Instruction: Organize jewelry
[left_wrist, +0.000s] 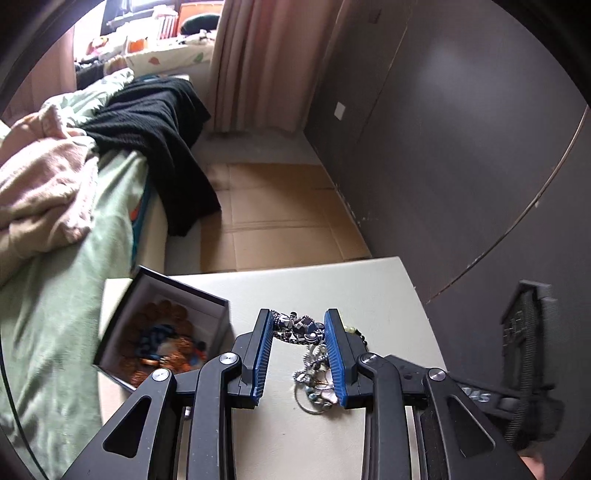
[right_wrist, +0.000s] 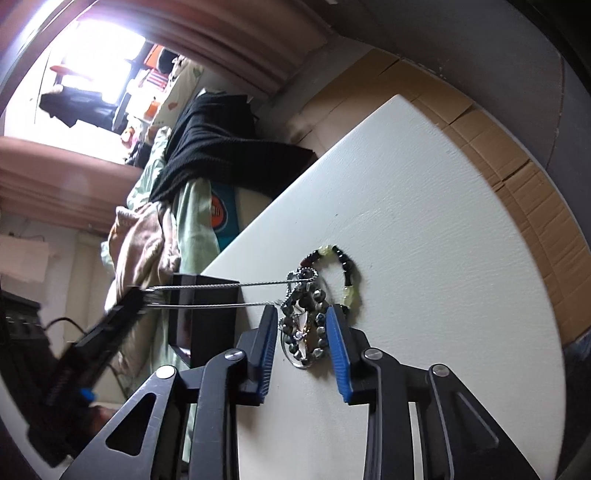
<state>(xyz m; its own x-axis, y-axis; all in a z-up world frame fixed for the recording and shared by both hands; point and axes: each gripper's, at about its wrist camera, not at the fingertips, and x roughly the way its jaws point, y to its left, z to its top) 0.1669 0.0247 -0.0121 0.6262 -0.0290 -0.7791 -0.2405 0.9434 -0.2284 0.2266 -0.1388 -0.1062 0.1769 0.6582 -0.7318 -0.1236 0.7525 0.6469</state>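
Left wrist view: our left gripper (left_wrist: 299, 325) stands open around the tangled silver jewelry pile (left_wrist: 314, 365); next we close, carry to the dark open-topped box (left_wrist: 162, 332); right gripper (right_wrist: 302, 321) open too.

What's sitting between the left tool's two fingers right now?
In the left wrist view, the left tool straddles the jewelry pile on the white table: a dark metal chain piece spans the fingertips, silvery tangled pieces trail back along one finger.

Shiny metal jewelry (left_wrist: 314, 354), matt table (left_wrist: 369, 295)
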